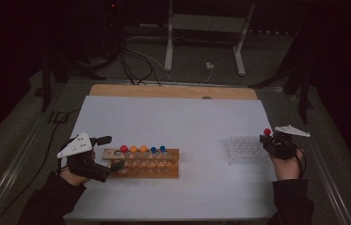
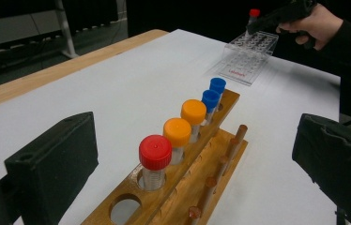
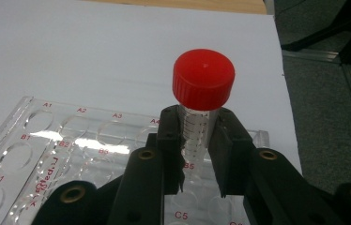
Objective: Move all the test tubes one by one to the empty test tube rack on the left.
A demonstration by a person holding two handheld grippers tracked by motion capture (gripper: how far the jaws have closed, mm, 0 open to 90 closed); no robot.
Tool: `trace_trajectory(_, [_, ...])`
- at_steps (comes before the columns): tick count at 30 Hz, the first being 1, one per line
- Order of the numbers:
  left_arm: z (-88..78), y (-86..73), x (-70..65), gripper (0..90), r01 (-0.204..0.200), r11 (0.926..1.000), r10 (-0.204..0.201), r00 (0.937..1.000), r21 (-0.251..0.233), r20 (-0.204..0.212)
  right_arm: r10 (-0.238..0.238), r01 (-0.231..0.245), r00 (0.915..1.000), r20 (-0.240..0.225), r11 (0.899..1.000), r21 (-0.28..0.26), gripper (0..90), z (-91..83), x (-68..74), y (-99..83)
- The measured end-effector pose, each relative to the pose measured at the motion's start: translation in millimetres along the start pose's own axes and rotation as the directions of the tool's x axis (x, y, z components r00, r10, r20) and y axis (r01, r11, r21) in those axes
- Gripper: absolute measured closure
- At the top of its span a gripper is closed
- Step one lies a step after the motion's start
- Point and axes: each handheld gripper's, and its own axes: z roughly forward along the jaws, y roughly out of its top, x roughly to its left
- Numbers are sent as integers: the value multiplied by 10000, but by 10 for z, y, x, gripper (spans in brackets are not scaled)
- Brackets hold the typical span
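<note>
Right gripper (image 3: 196, 154) clamped on red-capped tube (image 3: 201, 101), upright over clear rack's (image 1: 245, 150) right end, near bench (image 1: 187, 117) right edge. Left gripper (image 2: 197, 168) jaws apart at wooden rack's (image 1: 141, 163) left end. Open bench between racks.

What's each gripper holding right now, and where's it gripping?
Right gripper clamps the red-capped tube by its body just below the cap. Left gripper holds nothing.

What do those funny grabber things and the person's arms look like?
Each tool, left and right, is black and chunky, topped with a grey three-cornered plate. The jaws are thick black blocks, with brass-coloured screws around them in the right gripper view. A dark cable trails from the right one. The person wears dark long sleeves.
</note>
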Motion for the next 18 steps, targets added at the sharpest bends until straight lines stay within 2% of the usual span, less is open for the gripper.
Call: trace_trajectory(18, [4,3,-1,14,-11,10000,10,10000,52,64,-264,271,9996,119,9974,-662,745,-244,37,139])
